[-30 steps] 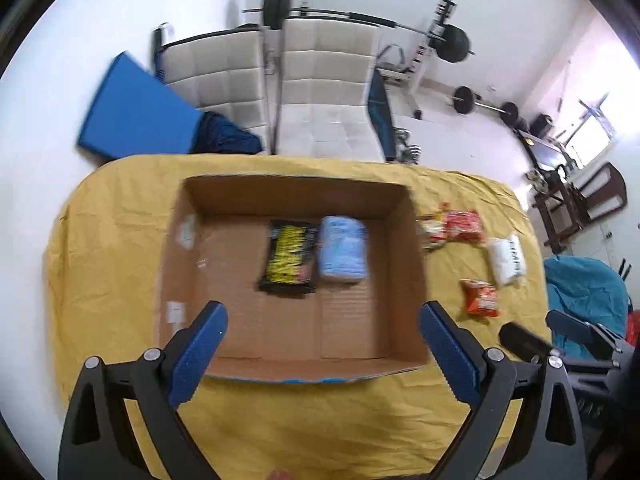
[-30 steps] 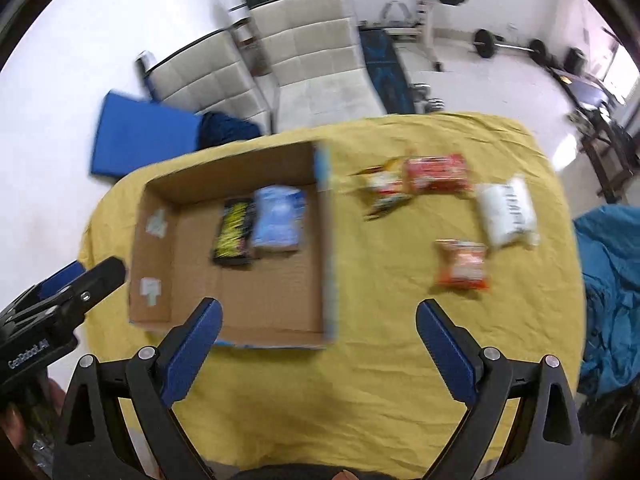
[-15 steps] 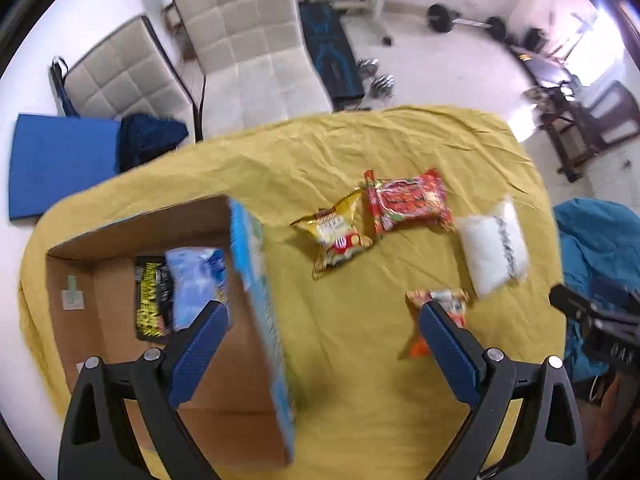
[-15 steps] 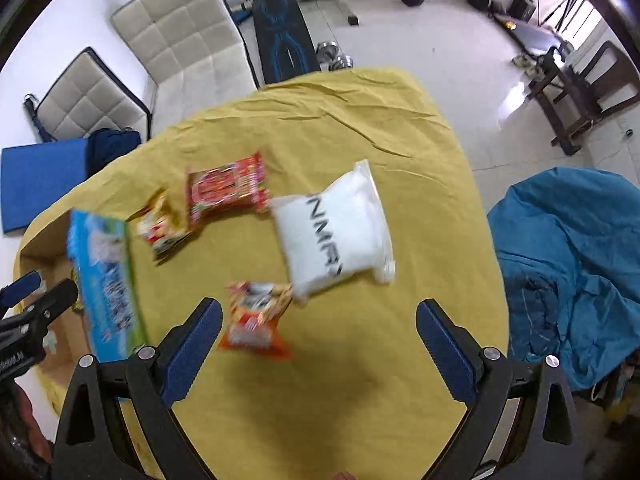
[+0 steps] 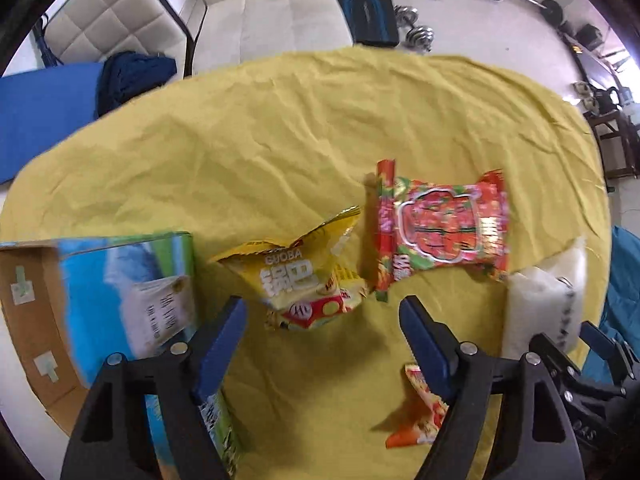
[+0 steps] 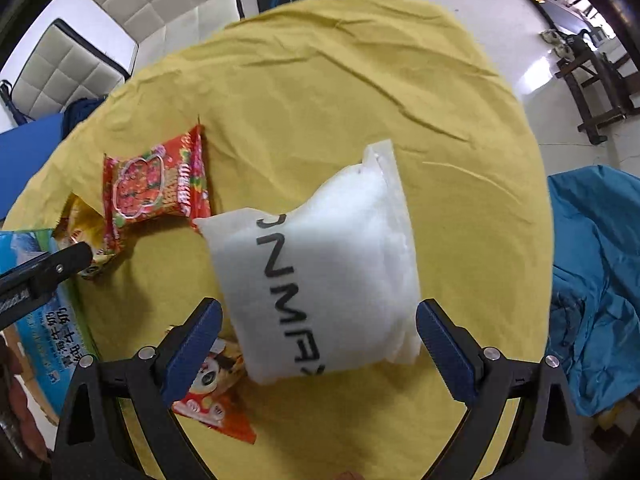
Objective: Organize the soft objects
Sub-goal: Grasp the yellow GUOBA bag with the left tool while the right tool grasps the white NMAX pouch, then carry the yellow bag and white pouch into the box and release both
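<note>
Both grippers open: left gripper (image 5: 322,322) closing, right gripper (image 6: 318,326) over white pouch (image 6: 320,268).

You see a table (image 5: 280,128) draped in mustard yellow. The yellow snack bag (image 5: 306,280) carries white lettering and a red patch at its base. The noodle packet (image 5: 442,230) is red with green edging. The pillow pack (image 6: 332,264) is white with black letters. The box (image 5: 128,288) shows sky-blue and green print over brown cardboard. Your gripper pads (image 6: 192,344) are dark blue on black arms.
</note>
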